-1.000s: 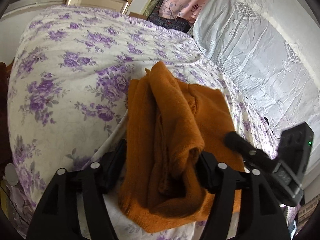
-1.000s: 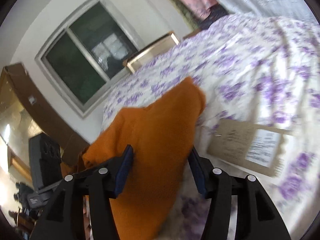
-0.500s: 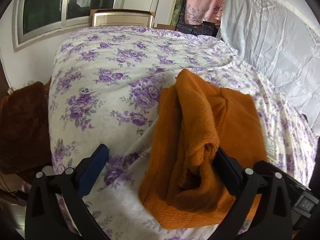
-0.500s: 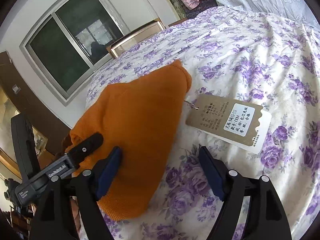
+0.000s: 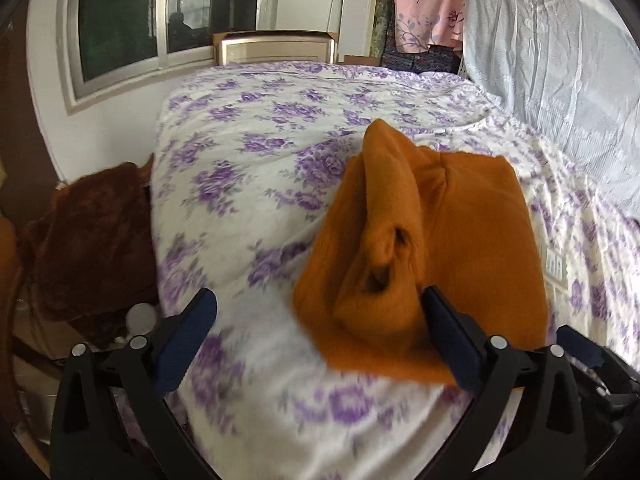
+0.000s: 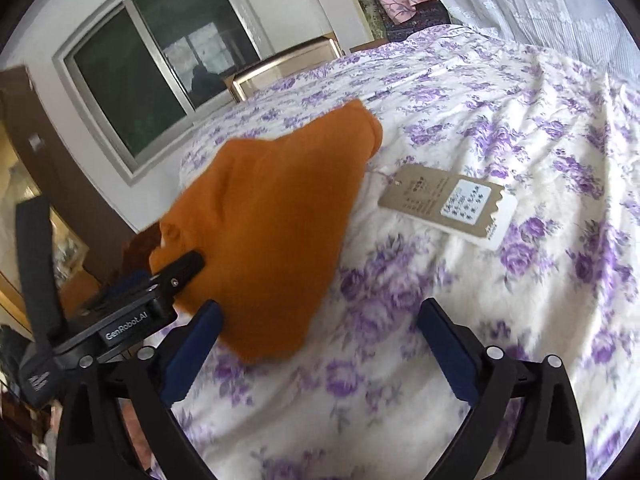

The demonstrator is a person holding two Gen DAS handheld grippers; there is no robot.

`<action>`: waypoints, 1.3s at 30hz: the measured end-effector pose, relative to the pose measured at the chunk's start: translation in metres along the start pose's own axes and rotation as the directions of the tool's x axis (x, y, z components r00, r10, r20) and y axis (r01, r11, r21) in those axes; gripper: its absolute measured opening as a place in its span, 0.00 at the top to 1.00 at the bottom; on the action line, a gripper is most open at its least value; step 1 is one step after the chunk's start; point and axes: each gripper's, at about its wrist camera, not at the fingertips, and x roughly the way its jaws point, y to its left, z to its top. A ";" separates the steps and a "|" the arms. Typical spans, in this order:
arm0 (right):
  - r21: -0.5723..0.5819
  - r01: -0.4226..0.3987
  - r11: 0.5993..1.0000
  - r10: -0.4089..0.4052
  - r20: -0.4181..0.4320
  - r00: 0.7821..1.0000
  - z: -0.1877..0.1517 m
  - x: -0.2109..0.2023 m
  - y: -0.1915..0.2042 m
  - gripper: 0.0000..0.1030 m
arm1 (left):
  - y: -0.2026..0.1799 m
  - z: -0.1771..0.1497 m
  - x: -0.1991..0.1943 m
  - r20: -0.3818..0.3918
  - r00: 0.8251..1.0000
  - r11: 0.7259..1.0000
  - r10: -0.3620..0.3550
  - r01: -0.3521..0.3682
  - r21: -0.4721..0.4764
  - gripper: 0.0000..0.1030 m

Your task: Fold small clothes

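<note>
An orange knitted garment [image 5: 472, 240] lies folded in a bundle on the purple-flowered bedsheet [image 5: 260, 140], near the bed's front edge. My left gripper [image 5: 316, 320] is open; the garment's near corner lies between its fingers beside the right pad, and nothing presses on it. In the right wrist view the same garment [image 6: 272, 232] sits left of centre, with its cardboard tag [image 6: 444, 204] lying on the sheet [image 6: 520, 100]. My right gripper [image 6: 320, 320] is open and its jaws are opening; the garment's edge lies by the left pad, loose. The left gripper's finger [image 6: 180, 270] touches the garment's left side.
A brown plush heap [image 5: 92, 240] sits beside the bed's left edge. A framed board [image 5: 276, 46] and a window [image 5: 120, 16] stand behind the bed. A white lace cover [image 5: 560, 60] rises along the right. Open sheet stretches beyond the garment.
Both grippers have opened and let go of the orange garment, which now rests on the bed. Both have drawn back from it, and the left has tilted up.
</note>
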 end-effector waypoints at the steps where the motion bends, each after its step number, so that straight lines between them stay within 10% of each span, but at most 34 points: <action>1: -0.011 0.017 1.000 -0.017 -0.015 1.000 -0.002 0.000 0.003 0.03 | -0.002 -0.001 -0.004 0.001 1.000 1.000 0.018 -0.018 0.012 0.04; 9: -0.261 0.244 0.934 -0.261 -0.032 0.965 -0.019 -0.013 0.048 0.03 | -0.023 0.005 -0.057 0.060 0.983 0.979 0.172 -0.177 0.101 0.04; 24: -0.137 0.190 0.972 -0.154 0.234 0.960 0.013 -0.150 0.045 0.03 | -0.028 0.028 -0.182 0.279 0.947 0.981 0.157 -0.182 0.067 0.04; 39: -0.177 0.157 0.972 -0.108 0.260 0.960 0.008 -0.178 0.068 0.03 | -0.043 0.028 -0.212 0.267 0.952 0.978 0.149 -0.181 0.100 0.04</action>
